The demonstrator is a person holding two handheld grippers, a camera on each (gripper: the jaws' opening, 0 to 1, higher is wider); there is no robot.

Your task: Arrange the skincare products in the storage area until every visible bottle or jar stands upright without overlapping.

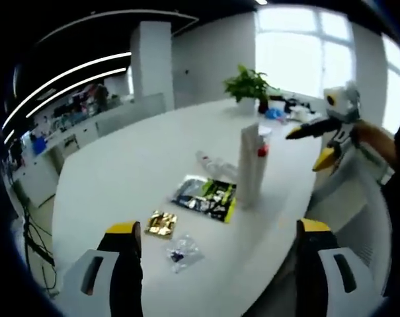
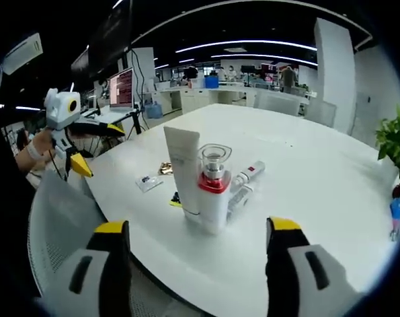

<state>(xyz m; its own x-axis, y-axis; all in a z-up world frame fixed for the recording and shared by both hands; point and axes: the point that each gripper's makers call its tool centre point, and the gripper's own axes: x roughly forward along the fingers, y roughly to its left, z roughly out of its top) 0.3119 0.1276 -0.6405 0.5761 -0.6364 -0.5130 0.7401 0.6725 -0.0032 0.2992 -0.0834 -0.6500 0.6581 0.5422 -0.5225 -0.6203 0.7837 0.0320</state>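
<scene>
Nearest the lens: right claw (image 2: 196, 241), jaws spread wide, nothing between them, nothing touched. Directly ahead of it, close in, white pump bottle (image 2: 213, 190) with red collar and clear cap, upright on the worktop (image 2: 305, 172). Touching or just beside that bottle on its left, tall white tube (image 2: 184, 168), also upright. Behind and to the right of the pair, two small clear bottles (image 2: 242, 185) lying on their sides, one with a red band. Partly hidden behind the tube's base, flat dark and yellow packet (image 1: 206, 196). Further left, small gold sachet (image 2: 165, 169) and small clear sachet (image 2: 147, 181), both flat.

Left claw (image 1: 216, 254) likewise wide open and empty, held above the worktop edge; gold sachet and clear sachet just ahead of its left jaw, tube further ahead toward its right jaw. Potted plant (image 1: 247, 84) far beyond.

Assessment of progress: partial. Tube and pump bottle standing; overlap between them not resolvable. Outstanding: both lying bottles to be stood up, apart from each other and from the standing pair. Neither claw engaged with any product at present.
</scene>
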